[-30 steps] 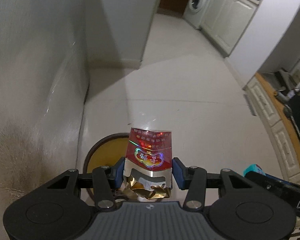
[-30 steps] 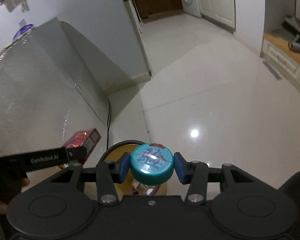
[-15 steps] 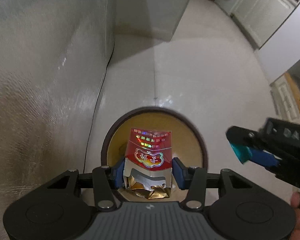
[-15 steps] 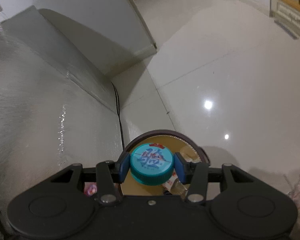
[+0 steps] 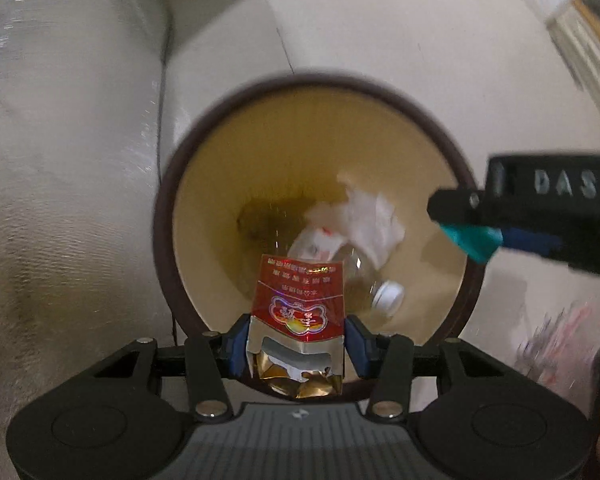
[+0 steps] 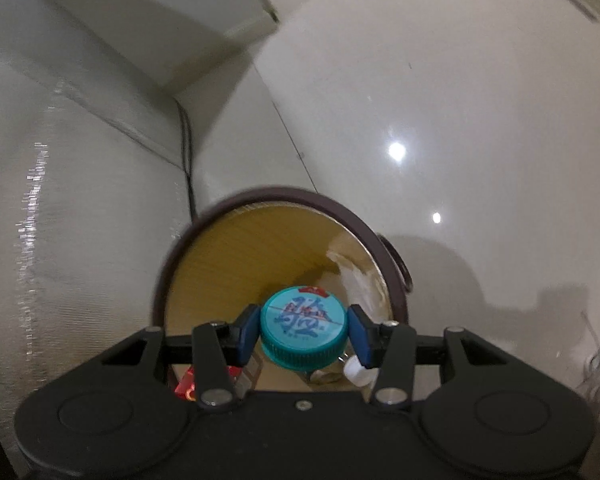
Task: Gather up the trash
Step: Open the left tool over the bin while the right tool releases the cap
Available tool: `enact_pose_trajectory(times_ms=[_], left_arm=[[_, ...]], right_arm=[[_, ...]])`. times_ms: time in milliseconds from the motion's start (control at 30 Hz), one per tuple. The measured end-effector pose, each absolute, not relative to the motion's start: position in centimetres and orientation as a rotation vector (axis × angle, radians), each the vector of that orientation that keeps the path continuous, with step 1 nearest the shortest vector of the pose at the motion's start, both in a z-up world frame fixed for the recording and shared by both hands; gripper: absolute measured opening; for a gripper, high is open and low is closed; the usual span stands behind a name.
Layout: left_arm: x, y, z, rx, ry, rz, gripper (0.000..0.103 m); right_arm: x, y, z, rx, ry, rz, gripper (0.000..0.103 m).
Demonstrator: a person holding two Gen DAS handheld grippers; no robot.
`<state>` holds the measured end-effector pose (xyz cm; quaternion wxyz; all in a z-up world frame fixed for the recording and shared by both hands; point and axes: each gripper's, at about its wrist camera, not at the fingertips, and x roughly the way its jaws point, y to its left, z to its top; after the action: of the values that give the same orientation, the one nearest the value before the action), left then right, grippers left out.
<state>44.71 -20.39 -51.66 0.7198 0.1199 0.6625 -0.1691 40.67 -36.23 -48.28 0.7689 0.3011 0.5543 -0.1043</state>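
Red cardboard cigarette pack [image 5: 298,304], holographic emblem, gold foil lining. Teal plastic bottle cap [image 6: 303,326], blue characters. Round bin [image 5: 168,216]: dark brown rim, yellow inside. Floor [image 6: 440,92] glossy white.

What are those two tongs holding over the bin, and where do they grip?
The left tongs pinch a red cigarette pack by its two sides near the torn-open end. The right tongs clamp a teal bottle cap across its ribbed rim.

We see a shiny pale floor [image 6: 440,92] made of big tiles, with bright light spots on it. A round bin [image 5: 168,216] with a dark brown rim and yellow inside stands on the floor, close beside a big pale padded thing [image 5: 60,184]. A thin dark cord [image 6: 186,148] runs along the floor between them. A white wall corner [image 6: 236,28] meets the floor farther back.
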Motion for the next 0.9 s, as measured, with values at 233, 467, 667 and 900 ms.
enact_pose_trajectory(times_ms=[233, 467, 667, 900], left_arm=[[44.0, -21.0, -53.3, 0.388, 1.468, -0.457, 0.050], [44.1, -20.9, -54.6, 0.420, 1.449, -0.437, 0.080], [44.3, -20.6, -54.9, 0.403, 1.451, -0.441, 0.088], [44.1, -20.8, -54.7, 0.395, 1.454, -0.446, 0.090]], right_arm=[[40.7, -36.6, -52.8, 0.694, 1.256, -0.216, 0.048], [41.9, -35.6, -54.8, 0.654, 1.261, -0.174, 0.048], [42.3, -36.1, -54.8, 0.667, 1.222, -0.173, 0.048], [42.1, -36.7, -54.3, 0.702, 1.175, -0.210, 0.072]])
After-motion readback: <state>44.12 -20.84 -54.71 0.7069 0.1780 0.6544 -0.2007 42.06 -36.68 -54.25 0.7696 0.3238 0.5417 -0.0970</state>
